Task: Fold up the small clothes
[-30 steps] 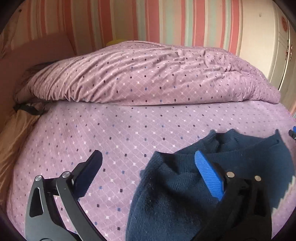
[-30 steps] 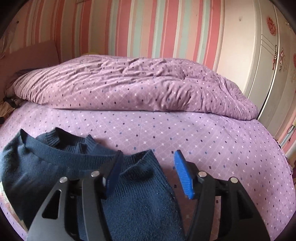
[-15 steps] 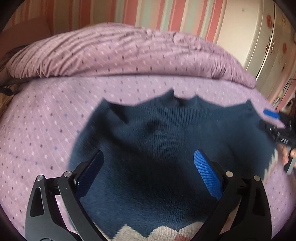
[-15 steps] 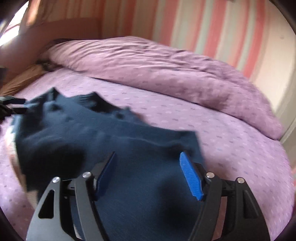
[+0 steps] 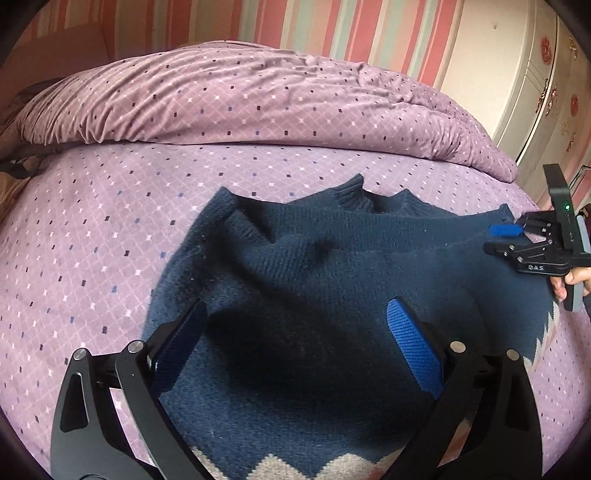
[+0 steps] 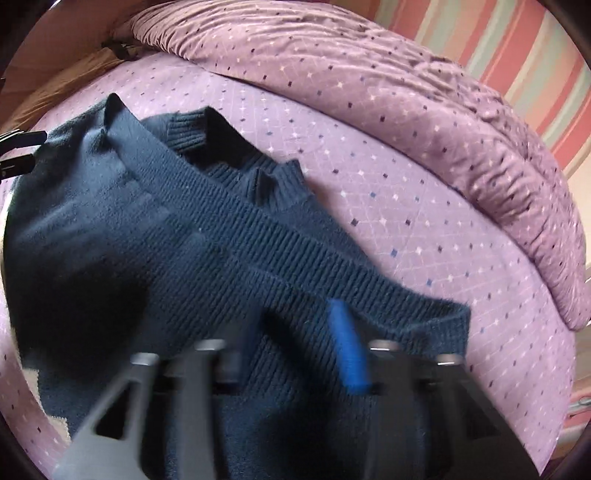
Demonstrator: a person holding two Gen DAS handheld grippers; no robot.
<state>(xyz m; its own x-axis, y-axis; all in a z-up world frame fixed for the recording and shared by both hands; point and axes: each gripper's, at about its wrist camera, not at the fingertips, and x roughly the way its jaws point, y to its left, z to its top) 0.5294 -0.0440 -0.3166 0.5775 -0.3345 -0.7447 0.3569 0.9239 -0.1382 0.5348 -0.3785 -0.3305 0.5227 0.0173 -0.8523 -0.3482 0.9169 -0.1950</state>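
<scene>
A small navy knit sweater (image 5: 332,273) with a pale zigzag band near its hem lies spread on the purple bed sheet (image 5: 92,229), collar toward the far side. It also shows in the right wrist view (image 6: 184,236). My left gripper (image 5: 295,332) is open above the sweater's left half, holding nothing. My right gripper (image 6: 295,347) is blurred and hovers open over the sweater's right shoulder edge. It also shows in the left wrist view (image 5: 517,236) at the far right, over the right sleeve end.
A bunched purple duvet (image 5: 240,92) lies across the far side of the bed. A striped wall (image 5: 332,26) stands behind it. A white wardrobe (image 5: 535,92) stands at the right. Brown bedding (image 6: 55,81) shows at the far left.
Both grippers pulled back and apart, and the sweater now lies spread flat. My right gripper swung over to the right sleeve end.
</scene>
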